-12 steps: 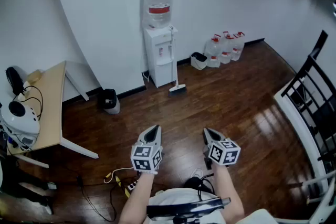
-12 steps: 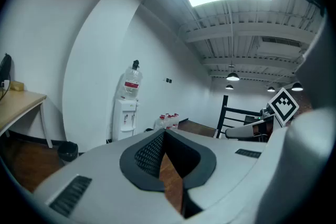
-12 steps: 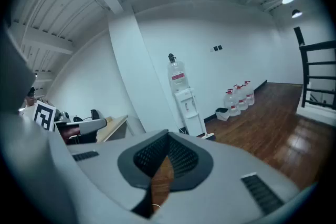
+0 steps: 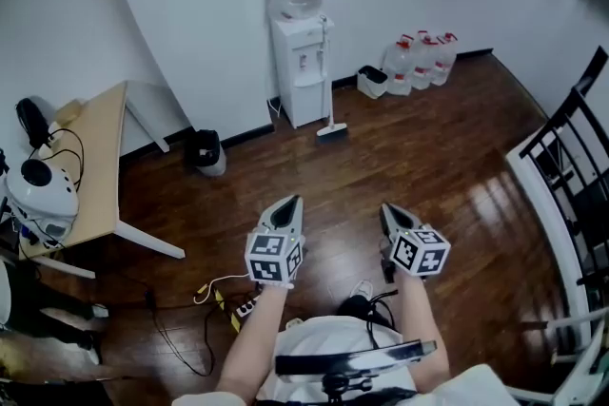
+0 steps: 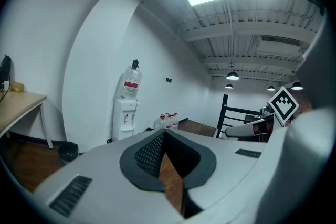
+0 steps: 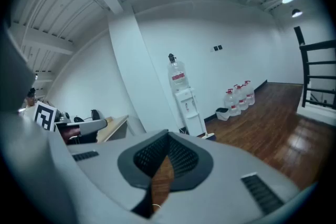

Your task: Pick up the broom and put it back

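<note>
Hovering far from the broom (image 4: 332, 130), which leans on the dispenser (image 4: 303, 76), the left gripper (image 4: 290, 203) and right gripper (image 4: 386, 209) show fingers clenched on nothing; pickup seems wholly ahead.

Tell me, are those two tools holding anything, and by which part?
Nothing is held. The left tool and the right tool are both shut and empty; the broom stands by the water dispenser, away from both.

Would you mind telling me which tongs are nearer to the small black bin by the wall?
Left. The left tongs hang over the floor below and right of the black bin in the head view; the right tongs are farther right.
</note>
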Tool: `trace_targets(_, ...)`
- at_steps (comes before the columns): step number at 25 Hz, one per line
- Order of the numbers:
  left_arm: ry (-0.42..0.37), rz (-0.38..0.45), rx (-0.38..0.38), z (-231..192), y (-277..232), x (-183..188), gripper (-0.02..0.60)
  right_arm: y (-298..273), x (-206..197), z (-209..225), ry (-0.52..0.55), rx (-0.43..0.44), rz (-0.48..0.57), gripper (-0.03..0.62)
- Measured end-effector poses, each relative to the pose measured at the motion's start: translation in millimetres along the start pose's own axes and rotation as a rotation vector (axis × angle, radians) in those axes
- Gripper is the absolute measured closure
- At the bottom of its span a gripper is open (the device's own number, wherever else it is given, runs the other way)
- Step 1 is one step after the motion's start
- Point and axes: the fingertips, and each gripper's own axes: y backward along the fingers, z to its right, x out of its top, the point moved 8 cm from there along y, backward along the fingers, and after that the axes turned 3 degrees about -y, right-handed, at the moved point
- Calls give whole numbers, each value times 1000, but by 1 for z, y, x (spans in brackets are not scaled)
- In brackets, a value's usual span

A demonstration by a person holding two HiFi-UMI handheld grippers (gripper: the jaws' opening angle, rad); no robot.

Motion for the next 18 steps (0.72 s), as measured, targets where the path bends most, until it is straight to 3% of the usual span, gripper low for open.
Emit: trace_targets(18, -8, -25, 2, 10, -17, -2, 594, -4, 0, 20, -17, 0, -24, 591)
